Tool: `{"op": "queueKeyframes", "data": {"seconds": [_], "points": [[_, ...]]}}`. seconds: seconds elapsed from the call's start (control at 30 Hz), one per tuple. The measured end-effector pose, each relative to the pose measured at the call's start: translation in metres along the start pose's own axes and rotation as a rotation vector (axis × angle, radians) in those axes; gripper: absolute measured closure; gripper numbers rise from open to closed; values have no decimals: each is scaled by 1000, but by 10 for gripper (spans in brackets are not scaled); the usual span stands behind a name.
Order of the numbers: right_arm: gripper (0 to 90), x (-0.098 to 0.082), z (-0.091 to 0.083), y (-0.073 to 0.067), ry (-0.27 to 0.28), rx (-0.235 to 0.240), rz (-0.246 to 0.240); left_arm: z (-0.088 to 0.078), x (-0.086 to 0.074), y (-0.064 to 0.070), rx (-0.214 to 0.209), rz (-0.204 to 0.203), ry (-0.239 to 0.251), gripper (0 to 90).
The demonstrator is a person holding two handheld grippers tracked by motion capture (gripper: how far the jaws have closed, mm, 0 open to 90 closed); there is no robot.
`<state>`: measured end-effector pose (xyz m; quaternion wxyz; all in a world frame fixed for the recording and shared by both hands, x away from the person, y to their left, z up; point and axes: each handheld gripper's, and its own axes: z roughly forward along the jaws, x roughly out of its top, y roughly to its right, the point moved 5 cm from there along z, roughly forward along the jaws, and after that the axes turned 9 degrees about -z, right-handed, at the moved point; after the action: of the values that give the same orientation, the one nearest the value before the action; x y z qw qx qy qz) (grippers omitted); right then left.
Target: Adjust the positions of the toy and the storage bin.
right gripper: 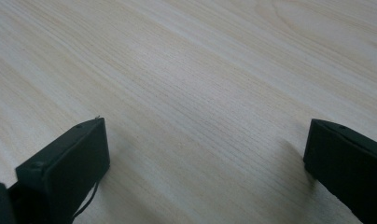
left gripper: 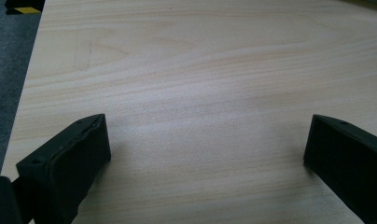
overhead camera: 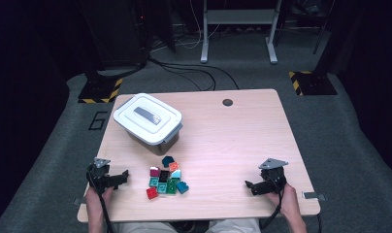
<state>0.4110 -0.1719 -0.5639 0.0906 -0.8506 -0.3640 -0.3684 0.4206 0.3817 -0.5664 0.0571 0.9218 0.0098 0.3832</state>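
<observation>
Sitting mid-bench, the brick pile [overhead camera: 167,179] is flanked by left tongs [overhead camera: 121,175] and right tongs [overhead camera: 250,186], both spread, empty; lidded tub [overhead camera: 147,118] behind, nothing blocking.

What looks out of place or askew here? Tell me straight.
Nothing is spilled or damaged. The lidded bin sits skewed to the table edges, and the blocks lie in a loose cluster. Both the left gripper and right gripper are open and hold nothing.

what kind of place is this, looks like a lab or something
Probably a lab or test room set up for recording: a lone wooden table on grey carpet, hazard-striped stand bases on the floor, and loose cables trailing behind it.
</observation>
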Motion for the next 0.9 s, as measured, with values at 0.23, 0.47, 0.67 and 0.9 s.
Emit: {"op": "queueKeyframes", "data": {"seconds": [0.23, 0.47, 0.67, 0.9], "points": [[0, 1, 0, 2, -24, -8, 6, 2, 1, 2, -22, 15, 1, 2], [0, 4, -1, 8, -29, -11, 20, 2, 1, 3, -8, 5, 8, 2], [2, 9, -8, 9, 10, -14, 67, 1, 1, 4, 3, 19, 13, 2], [7, 18, -7, 4, 5, -6, 60, 2, 1, 3, -6, 4, 8, 2]]}}
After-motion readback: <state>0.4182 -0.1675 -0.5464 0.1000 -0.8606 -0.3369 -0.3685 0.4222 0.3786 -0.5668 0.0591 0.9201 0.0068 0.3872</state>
